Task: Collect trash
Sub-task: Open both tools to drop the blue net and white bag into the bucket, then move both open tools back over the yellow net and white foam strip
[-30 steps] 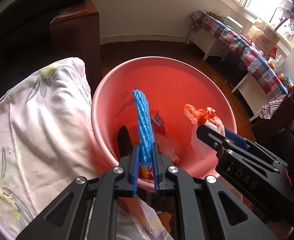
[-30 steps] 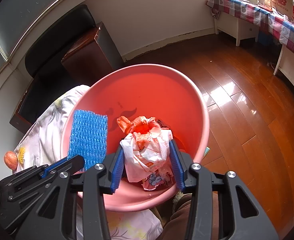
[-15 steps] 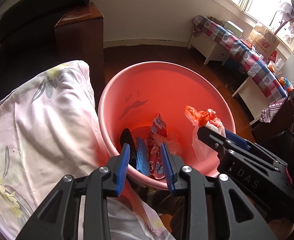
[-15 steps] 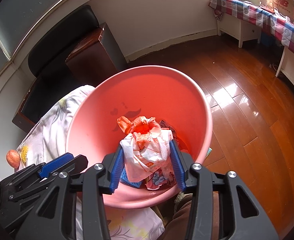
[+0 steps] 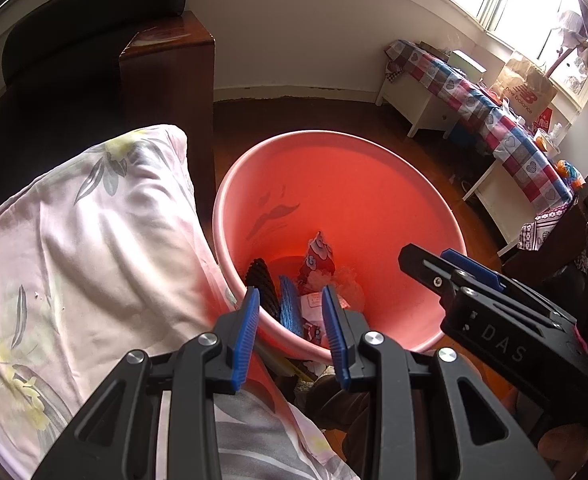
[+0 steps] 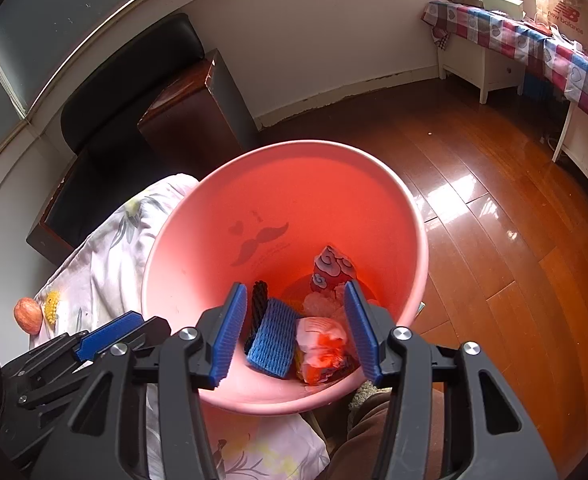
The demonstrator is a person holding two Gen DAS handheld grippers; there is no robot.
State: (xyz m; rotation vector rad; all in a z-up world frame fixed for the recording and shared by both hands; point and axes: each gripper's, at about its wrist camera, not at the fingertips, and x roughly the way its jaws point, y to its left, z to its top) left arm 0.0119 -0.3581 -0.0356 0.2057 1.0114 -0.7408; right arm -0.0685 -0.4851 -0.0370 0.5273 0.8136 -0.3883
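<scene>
Both tools sit over the pink bucket (image 6: pixel 409 216), and both are empty. The left tool (image 5: pixel 290 330) has its blue pads spread apart with nothing between them, right above the near rim. The right tool (image 6: pixel 297 330) is spread just as wide, also holding nothing.

Down in the bucket lies the trash: the blue foam net (image 6: pixel 272 340) lies flat against the near wall, a black foam net (image 6: pixel 258 300) stands on edge just beside it, and a white-and-red plastic bag (image 6: pixel 319 350) sits to the right of the blue one. Behind them, a red printed wrapper (image 6: pixel 331 270) leans up from the bottom. A moustache print marks the bucket's inner wall.

Around it, a floral quilt (image 5: pixel 86 240) bunches up against the bucket's left side, with an apple (image 6: pixel 28 315) near its far edge. The floor (image 6: pixel 493 200) is glossy reddish wood, catching window glare. A dark wooden cabinet (image 6: pixel 198 116) stands by the white wall with a black cushioned chair (image 6: pixel 130 80) next to it. Over on the right, a white desk (image 6: pixel 489 76) under a checked cloth (image 6: pixel 533 44) carries a paper shopping bag (image 6: pixel 561 4).
</scene>
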